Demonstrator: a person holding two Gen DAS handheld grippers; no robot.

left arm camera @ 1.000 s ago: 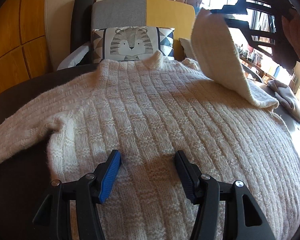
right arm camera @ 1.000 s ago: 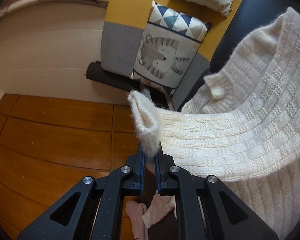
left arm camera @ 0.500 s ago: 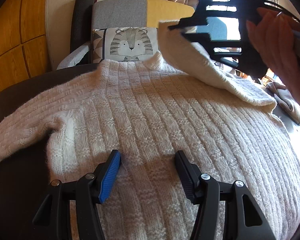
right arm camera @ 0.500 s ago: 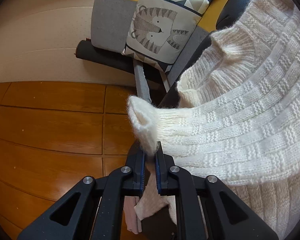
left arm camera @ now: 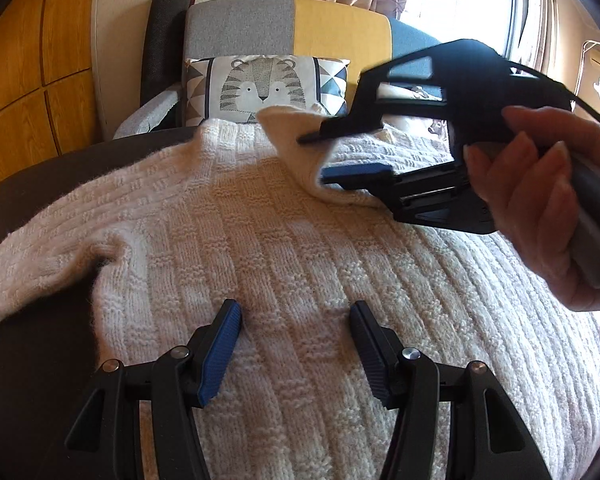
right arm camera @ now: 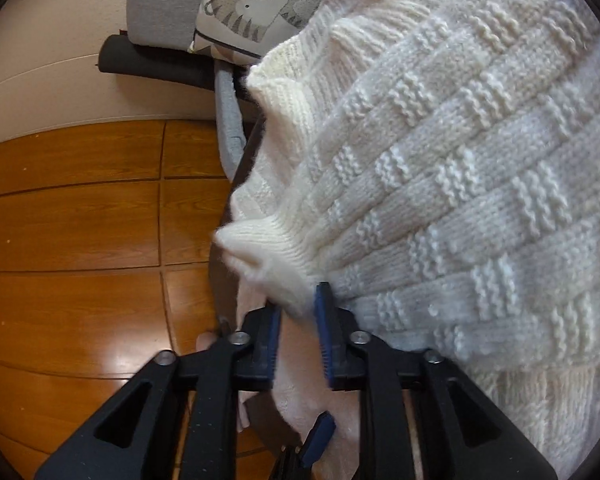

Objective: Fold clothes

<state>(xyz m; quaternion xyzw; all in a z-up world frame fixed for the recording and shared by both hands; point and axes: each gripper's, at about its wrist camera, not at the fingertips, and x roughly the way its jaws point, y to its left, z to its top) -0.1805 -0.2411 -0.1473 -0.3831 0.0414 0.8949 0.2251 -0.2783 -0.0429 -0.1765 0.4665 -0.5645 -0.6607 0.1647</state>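
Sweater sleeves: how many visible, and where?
2. One sleeve lies flat, stretched out left on the dark surface. The other sleeve is folded across the sweater's chest, its cuff between the right hand-held gripper fingers.

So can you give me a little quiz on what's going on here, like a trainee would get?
1. Multiple choice: which animal is printed on the cushion behind the table? A) owl B) tiger C) fox
2. True or false: the left gripper is clamped shut on the sweater.
3. Short answer: which gripper has the sleeve cuff between its fingers?

Key
1. B.
2. False: its jaws stand wide apart over the sweater's body, with nothing pinched.
3. The right gripper. The sleeve is drawn across the sweater's body.
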